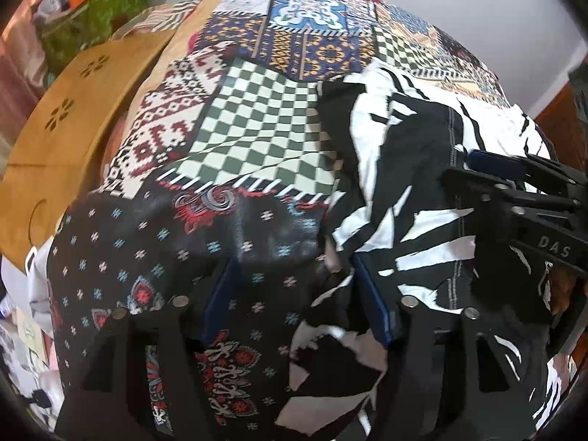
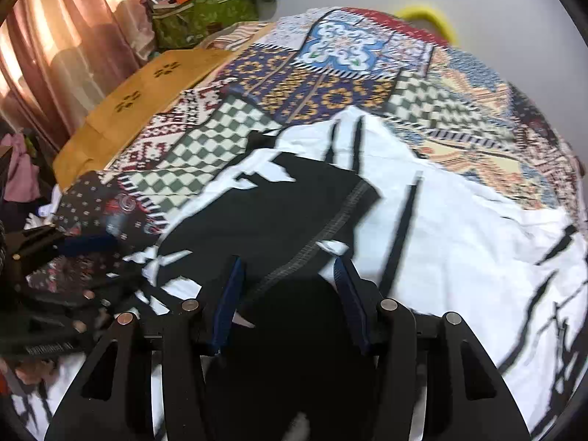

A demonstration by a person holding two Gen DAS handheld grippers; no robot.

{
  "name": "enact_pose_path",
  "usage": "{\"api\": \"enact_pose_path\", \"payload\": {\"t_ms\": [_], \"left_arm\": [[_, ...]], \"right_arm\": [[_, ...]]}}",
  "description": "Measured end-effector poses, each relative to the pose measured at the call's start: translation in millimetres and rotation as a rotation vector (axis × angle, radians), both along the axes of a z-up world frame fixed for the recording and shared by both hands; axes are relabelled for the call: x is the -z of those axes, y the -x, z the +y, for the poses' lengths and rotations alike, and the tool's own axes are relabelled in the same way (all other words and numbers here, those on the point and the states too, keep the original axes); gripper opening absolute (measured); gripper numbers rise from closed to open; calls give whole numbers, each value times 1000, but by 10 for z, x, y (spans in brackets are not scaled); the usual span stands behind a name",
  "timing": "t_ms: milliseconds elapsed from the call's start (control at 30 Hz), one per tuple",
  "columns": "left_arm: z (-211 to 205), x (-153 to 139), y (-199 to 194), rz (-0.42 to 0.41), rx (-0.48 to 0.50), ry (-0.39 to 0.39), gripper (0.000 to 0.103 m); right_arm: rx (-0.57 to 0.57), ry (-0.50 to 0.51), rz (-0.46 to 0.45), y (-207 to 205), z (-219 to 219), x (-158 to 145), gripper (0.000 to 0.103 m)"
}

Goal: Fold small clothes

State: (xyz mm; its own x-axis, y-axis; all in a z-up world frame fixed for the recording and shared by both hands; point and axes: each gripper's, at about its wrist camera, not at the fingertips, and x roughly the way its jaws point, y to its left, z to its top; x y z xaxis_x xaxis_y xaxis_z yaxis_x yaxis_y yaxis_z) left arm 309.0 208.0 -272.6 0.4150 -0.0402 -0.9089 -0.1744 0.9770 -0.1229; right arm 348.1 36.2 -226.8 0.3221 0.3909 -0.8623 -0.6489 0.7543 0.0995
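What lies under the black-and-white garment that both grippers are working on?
Under the black-and-white garment lies a patchwork-patterned cloth, showing beyond its far and left edges. Whatever that cloth covers is hidden, and so is anything directly beneath the garment's middle.

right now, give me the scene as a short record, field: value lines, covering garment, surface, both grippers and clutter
garment: black and white garment, crumpled, not folded flat
surface: patchwork cloth under the garment
left gripper: open, garment edge between its fingers
right gripper: open, black part of the garment between its fingers
side: wooden board beside the cloth
background: green bag, pink curtain
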Motion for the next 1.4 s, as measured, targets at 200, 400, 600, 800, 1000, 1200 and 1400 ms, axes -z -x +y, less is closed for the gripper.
{"api": "enact_pose_path", "payload": {"t_ms": [200, 400, 600, 800, 1000, 1200, 1400], "left_arm": [[30, -221, 103, -16, 1, -82, 66], [-102, -665, 210, -96, 9, -133, 68], [-476, -1041, 215, -189, 39, -134, 80], [-1047, -1139, 74, -217, 114, -160, 85], [-1582, -932, -182, -164, 190, -149, 85], [-1972, -613, -436, -107, 251, -138, 85], [-2227, -362, -620, -67, 284, -120, 85]], "right_arm": [[64, 2, -24, 8, -412, -217, 48], [156, -84, -80, 179, -1087, -644, 48], [271, -121, -140, 339, -1837, -895, 49], [397, -124, -142, 440, -2558, -814, 49], [514, -128, -112, 414, -3158, -588, 49], [597, -180, -42, 266, -3510, -342, 49], [637, -257, -6, 67, -3650, -144, 49]]}}
